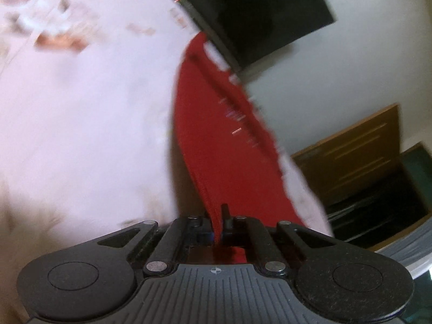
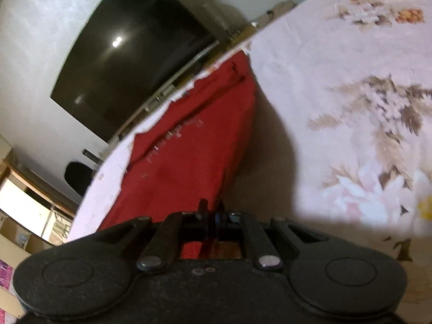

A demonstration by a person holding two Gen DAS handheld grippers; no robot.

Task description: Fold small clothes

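A small red garment [image 1: 216, 135] hangs stretched from my left gripper [image 1: 220, 221], whose fingers are shut on its near edge. The cloth runs away from the jaws over a pale floral bedsheet [image 1: 81, 108]. In the right wrist view the same red garment [image 2: 189, 148] runs forward from my right gripper [image 2: 212, 216], which is shut on another part of its edge. The cloth is lifted off the sheet [image 2: 337, 94] near both grippers and casts a shadow on it. The left view is blurred by motion.
A dark wall-mounted TV screen [image 2: 129, 54] hangs beyond the bed's far edge; it also shows in the left wrist view [image 1: 256, 8]. A wooden cabinet [image 1: 359, 148] stands at the right. Shelves [image 2: 24, 210] and a black chair back [image 2: 78, 176] lie past the bed edge.
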